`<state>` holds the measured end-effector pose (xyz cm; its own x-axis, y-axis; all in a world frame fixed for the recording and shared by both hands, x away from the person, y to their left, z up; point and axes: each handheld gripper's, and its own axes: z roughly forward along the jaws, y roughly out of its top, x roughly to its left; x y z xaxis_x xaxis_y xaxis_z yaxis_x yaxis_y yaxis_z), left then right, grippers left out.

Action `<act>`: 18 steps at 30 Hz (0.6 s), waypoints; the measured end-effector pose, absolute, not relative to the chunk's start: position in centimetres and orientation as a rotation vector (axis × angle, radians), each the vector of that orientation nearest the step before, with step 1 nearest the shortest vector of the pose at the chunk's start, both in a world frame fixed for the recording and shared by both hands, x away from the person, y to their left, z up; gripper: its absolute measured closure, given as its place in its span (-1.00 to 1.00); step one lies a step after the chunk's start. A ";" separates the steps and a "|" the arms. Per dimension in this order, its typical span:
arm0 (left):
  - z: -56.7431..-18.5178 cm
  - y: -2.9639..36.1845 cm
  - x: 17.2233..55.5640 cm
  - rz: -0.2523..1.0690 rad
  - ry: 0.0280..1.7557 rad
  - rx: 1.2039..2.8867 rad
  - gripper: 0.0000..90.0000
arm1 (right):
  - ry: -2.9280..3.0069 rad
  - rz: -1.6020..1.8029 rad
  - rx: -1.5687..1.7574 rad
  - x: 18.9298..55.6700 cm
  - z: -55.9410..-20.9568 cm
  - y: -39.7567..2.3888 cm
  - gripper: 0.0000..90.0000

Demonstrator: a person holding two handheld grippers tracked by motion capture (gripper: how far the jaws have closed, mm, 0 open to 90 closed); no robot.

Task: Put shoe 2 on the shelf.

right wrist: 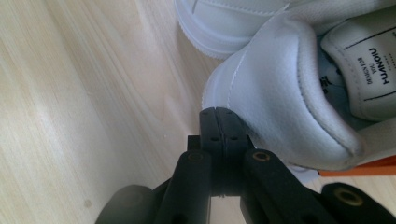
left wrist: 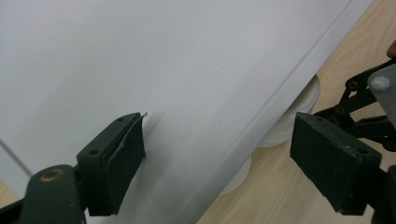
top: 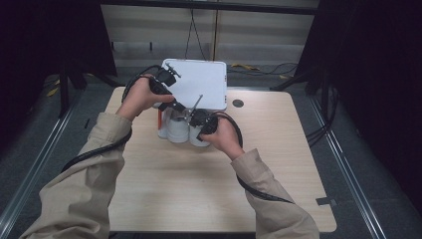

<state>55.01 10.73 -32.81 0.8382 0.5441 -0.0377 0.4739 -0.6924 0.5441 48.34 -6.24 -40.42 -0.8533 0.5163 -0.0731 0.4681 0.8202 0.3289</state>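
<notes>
On the left, we see the left tongs spread wide, straddling the edge of a white shoebox lid; one pad sits over the lid's flat top, the other hangs off past its rim, above the bench. We judge that if they close here they may catch only the thin rim, and the lid could tilt or slip free. In the middle, a pair of white sneakers stands on the pale wooden bench at the near edge of the lid, partly tucked under it. On the right, the right tongs are pressed together, holding nothing, their tips touching or nearly touching the padded heel of one white sneaker, with printed text on its insole. We judge a nudge there could push the shoe askew.
</notes>
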 end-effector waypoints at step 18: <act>-32.8 10.4 54.9 0.191 0.741 2.485 -0.61 | 2.831 0.442 0.774 49.1 -40.7 -6.3 1.00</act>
